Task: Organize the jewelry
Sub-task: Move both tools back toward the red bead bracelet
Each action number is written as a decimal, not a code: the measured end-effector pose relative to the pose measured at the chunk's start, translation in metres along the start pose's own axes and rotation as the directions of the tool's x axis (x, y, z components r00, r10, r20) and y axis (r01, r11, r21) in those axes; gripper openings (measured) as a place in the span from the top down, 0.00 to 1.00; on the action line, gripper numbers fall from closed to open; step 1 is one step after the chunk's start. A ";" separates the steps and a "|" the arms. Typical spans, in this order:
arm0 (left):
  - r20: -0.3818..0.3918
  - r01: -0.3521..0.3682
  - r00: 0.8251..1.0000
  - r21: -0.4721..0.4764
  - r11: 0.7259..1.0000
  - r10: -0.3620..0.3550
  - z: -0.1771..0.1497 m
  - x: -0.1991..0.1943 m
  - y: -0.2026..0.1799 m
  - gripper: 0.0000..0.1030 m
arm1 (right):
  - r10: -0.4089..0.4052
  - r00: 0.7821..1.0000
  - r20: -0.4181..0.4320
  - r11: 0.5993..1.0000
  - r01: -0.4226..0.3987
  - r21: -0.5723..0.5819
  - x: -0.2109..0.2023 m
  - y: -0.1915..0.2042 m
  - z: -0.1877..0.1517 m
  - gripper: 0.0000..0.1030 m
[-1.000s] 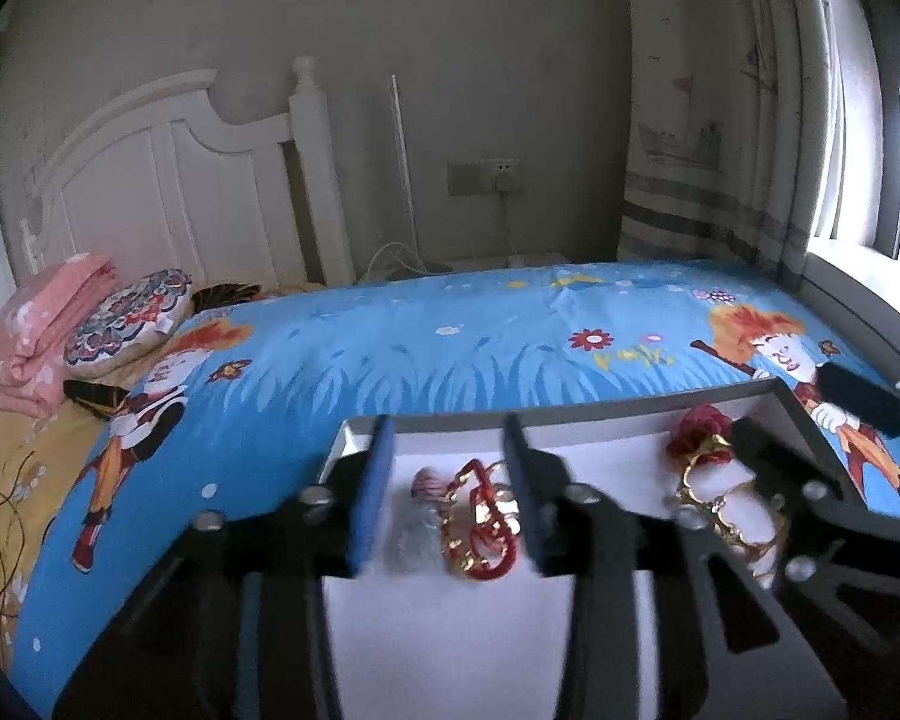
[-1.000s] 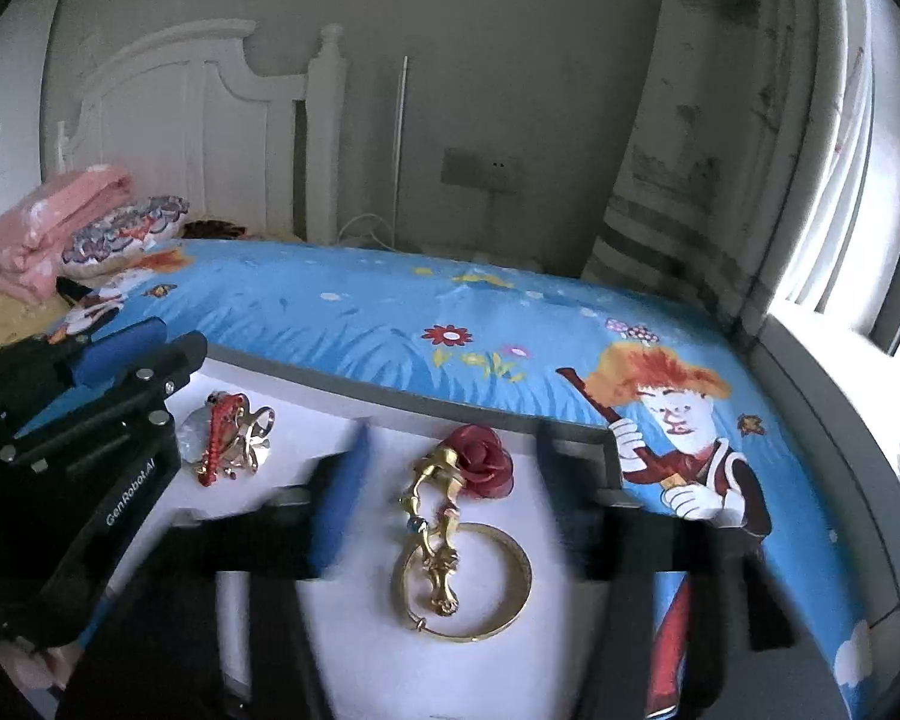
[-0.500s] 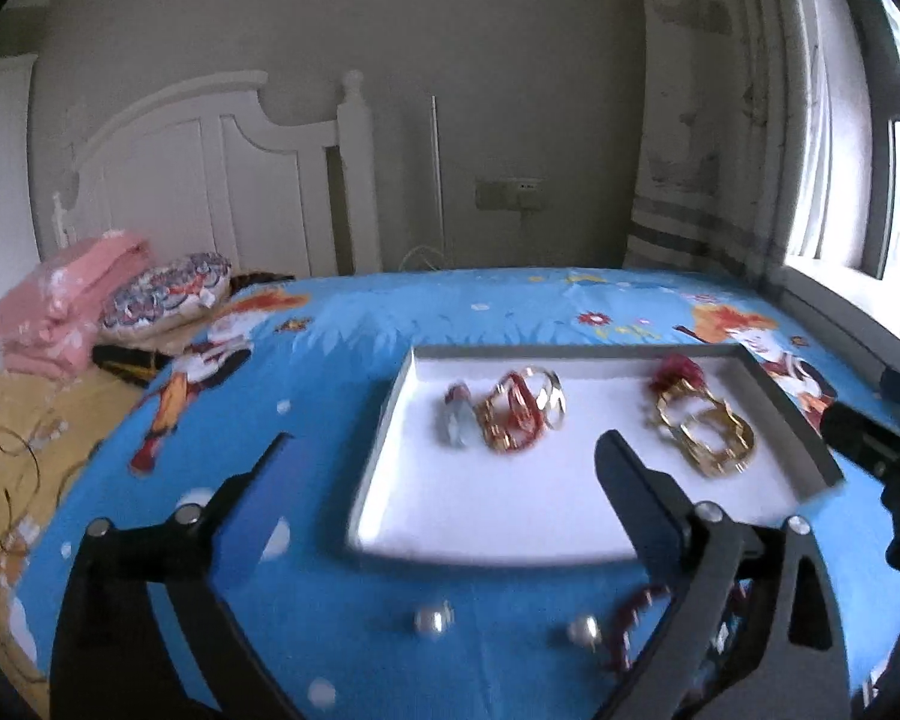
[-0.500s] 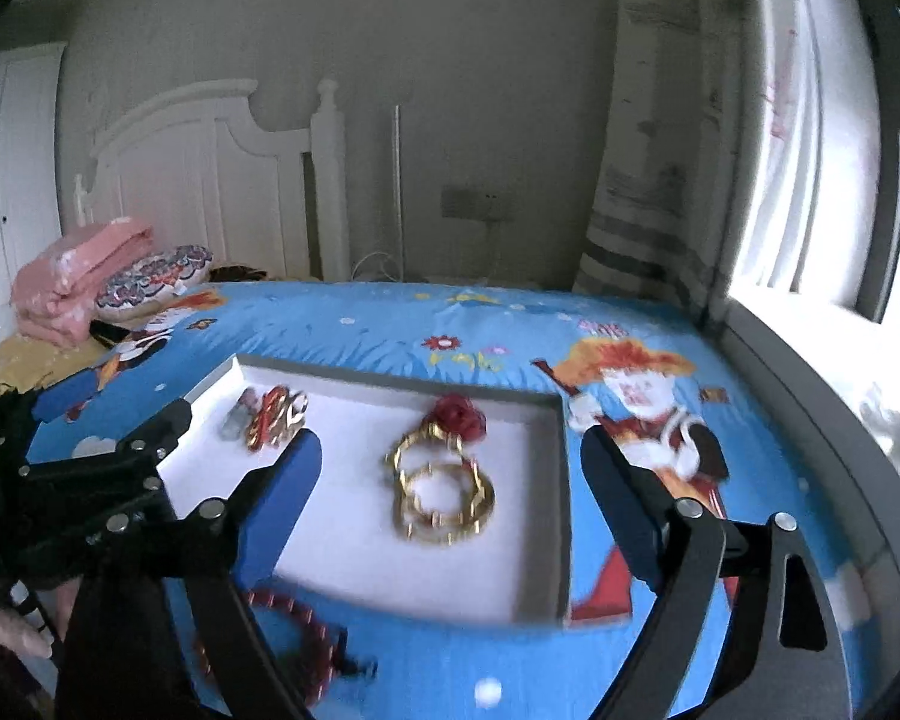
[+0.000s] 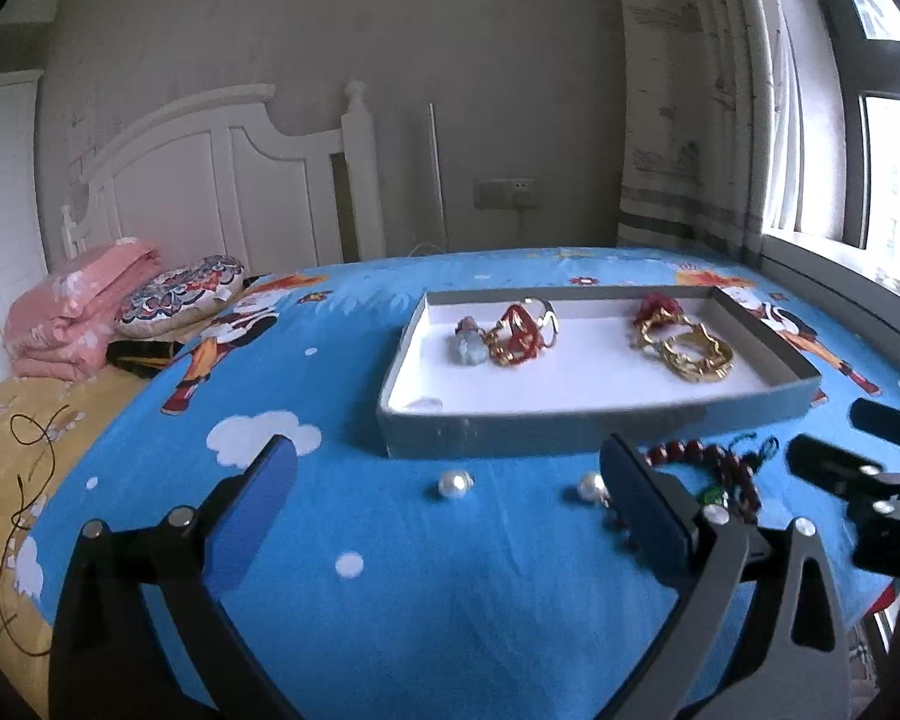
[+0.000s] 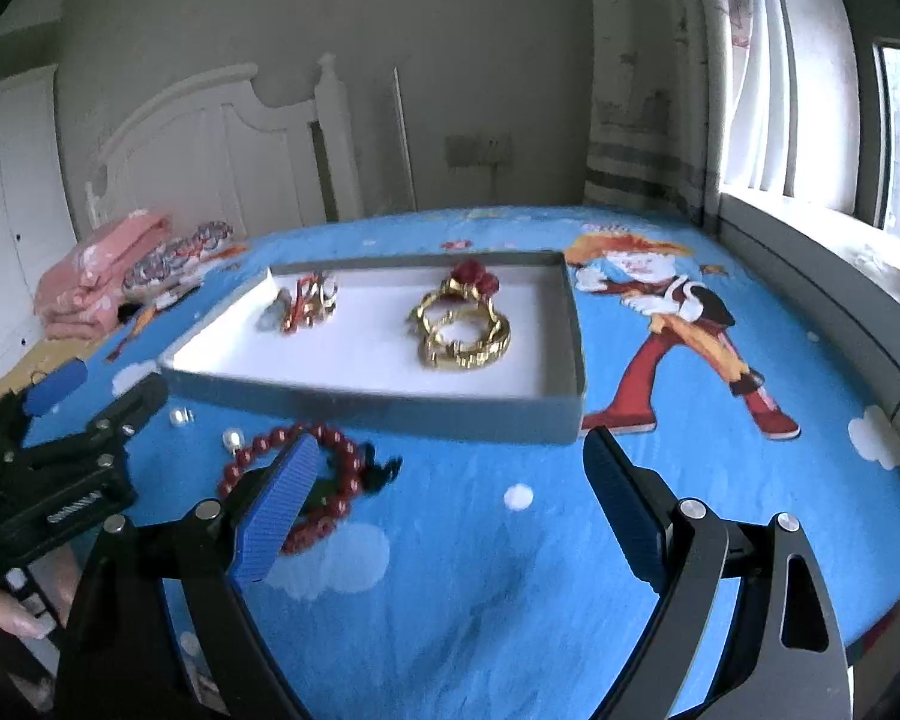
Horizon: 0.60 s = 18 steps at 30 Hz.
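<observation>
Bedsheet (image 5: 390, 570) blue, cartoon figures, white clouds. Tray (image 5: 540, 438) grey outside, white inside. Bangles (image 6: 465, 333) gold. Bead bracelet (image 6: 330, 516) dark red. Blanket (image 5: 72, 318) pink.

Daylight comes in from the window (image 5: 888, 174) on the right of both views; its panes are blown out to plain white, and the curtain (image 6: 648, 90) beside it is lit softly. The far wall (image 5: 450, 60) is grey and dim, and the colours have a cool, bluish cast. The white floor of the tray (image 5: 570, 372) is the brightest spot on the bed (image 6: 720, 450), without hard glare. Shadows are soft; the tray's near wall is in shade. Both pictures bend strongly toward the edges, with black corners. The red bead bracelet (image 6: 306, 480) and the tray's near rim in the right view are slightly smeared.
</observation>
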State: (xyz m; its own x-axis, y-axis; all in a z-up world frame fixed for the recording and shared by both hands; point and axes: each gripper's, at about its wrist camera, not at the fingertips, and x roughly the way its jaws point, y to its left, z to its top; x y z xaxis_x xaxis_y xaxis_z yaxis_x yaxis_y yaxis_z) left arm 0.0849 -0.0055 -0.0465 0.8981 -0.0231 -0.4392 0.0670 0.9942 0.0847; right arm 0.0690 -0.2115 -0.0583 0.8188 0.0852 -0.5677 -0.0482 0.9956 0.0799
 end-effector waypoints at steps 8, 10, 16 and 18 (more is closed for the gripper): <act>-0.019 0.020 1.000 0.030 0.999 -0.020 -0.028 -0.006 -0.012 0.05 | 0.018 0.998 -0.058 1.000 -0.019 -0.022 0.014 0.012 -0.009 0.19; -0.021 0.019 1.000 0.045 0.999 -0.018 -0.030 -0.006 -0.013 0.05 | 0.010 0.998 -0.065 1.000 -0.011 -0.017 0.016 0.012 -0.010 0.24; -0.015 0.020 1.000 0.037 0.999 -0.019 -0.031 -0.006 -0.011 0.05 | -0.018 0.997 -0.070 1.000 0.019 0.018 0.021 0.005 -0.008 0.43; -0.022 0.018 1.000 0.026 0.999 -0.018 -0.031 -0.006 -0.009 0.05 | -0.024 0.996 -0.088 1.000 0.025 0.015 0.024 0.004 -0.009 0.44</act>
State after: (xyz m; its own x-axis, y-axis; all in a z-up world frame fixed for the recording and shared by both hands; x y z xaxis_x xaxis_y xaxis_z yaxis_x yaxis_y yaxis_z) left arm 0.0656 -0.0109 -0.0729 0.8871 -0.0384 -0.4600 0.0948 0.9904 0.1003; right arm 0.0831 -0.2047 -0.0794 0.7665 0.0644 -0.6390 -0.0187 0.9968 0.0779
